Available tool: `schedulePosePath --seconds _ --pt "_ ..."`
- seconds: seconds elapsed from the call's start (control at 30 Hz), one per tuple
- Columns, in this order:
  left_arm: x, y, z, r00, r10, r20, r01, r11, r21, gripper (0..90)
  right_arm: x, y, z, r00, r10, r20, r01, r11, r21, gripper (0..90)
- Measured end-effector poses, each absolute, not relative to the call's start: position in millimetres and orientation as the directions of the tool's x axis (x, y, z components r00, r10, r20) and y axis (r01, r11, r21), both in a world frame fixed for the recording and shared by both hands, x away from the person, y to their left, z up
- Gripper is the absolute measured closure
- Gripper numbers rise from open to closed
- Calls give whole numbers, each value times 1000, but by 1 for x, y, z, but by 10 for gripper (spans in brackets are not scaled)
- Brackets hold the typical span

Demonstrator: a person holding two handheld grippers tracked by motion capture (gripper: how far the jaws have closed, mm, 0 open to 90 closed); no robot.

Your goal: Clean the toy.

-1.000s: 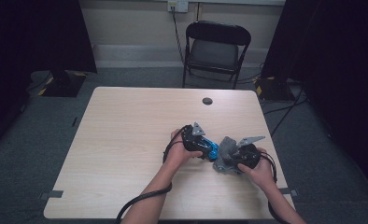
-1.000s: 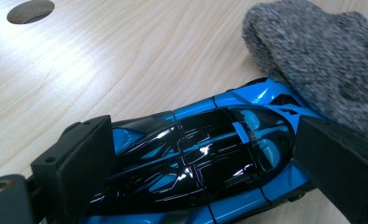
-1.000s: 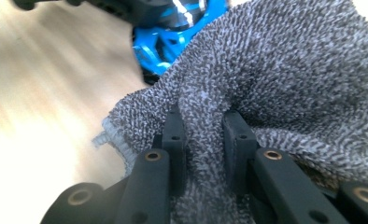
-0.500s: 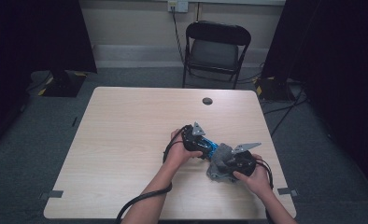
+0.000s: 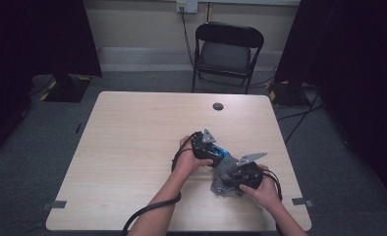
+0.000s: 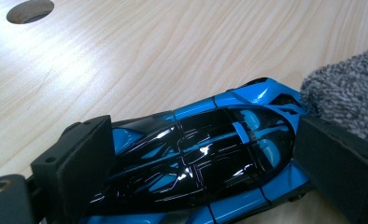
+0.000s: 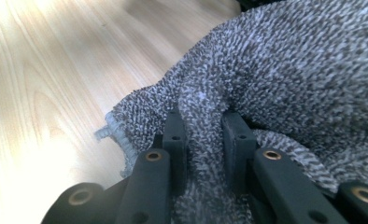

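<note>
A glossy blue and black plastic toy car is seen on a smooth, pale wood-grain table. A rough, looped grey terry cloth is pinched between matt black plastic jaws with brass-coloured rivets.

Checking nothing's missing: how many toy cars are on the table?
1. The blue toy car sits between the left tool's jaws, beside the grey cloth. The cloth could hide another.
</note>
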State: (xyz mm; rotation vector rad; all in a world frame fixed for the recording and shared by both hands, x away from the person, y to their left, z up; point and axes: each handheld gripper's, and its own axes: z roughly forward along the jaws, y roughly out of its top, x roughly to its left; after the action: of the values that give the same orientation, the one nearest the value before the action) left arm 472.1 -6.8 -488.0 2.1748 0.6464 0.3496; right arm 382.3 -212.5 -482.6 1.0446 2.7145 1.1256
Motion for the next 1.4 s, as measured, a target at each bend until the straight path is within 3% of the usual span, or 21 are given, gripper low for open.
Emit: schedulePosePath --seconds 0.67,1.23,1.4 --pt "472 -7 -488 830 557 28 328 -529 783 56 361 -207 -475 -858 459 231 488 588 645 737" --pt "473 -7 -488 831 555 29 328 -531 781 56 371 -268 -462 -807 569 161 524 563 639 728" --pt "473 -7 -488 831 555 28 330 -534 779 56 379 -274 -470 -789 599 137 541 573 616 675"
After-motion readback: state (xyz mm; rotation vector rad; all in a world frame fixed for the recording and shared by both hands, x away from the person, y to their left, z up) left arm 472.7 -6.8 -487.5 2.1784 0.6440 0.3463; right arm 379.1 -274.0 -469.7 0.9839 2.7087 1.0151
